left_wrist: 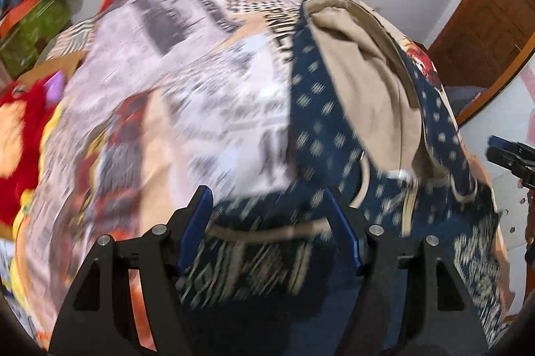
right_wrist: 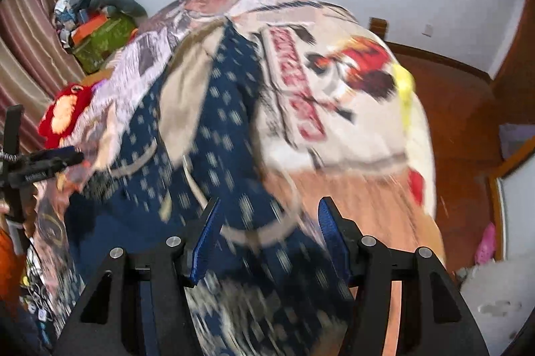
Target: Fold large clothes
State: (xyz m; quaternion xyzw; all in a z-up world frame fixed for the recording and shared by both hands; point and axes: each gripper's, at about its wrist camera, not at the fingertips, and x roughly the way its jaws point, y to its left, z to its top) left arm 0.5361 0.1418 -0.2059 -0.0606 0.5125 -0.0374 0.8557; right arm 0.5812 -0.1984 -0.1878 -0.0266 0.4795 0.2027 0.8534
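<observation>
From the left wrist, the left gripper [left_wrist: 269, 219] is hovering with jaws spread, the navy dotted hooded garment [left_wrist: 321, 128] lying between and beyond them on the printed bedspread [left_wrist: 140, 62]. From the right wrist, the right gripper [right_wrist: 269, 230] is likewise spreading its jaws over the garment's hem; judging by this, the grasp is being set up, and next both need to close on an edge.

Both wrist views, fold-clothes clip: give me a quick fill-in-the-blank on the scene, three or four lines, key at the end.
1. The navy dotted garment has a lining coloured ____.
2. Both the left gripper and the right gripper have their jaws ____, with the garment's cloth lying below.
3. The plush toy at the left edge of the bed is mainly ____.
4. The fingertip pads on each gripper are coloured ____.

Missing words: beige; open; red; blue
</observation>
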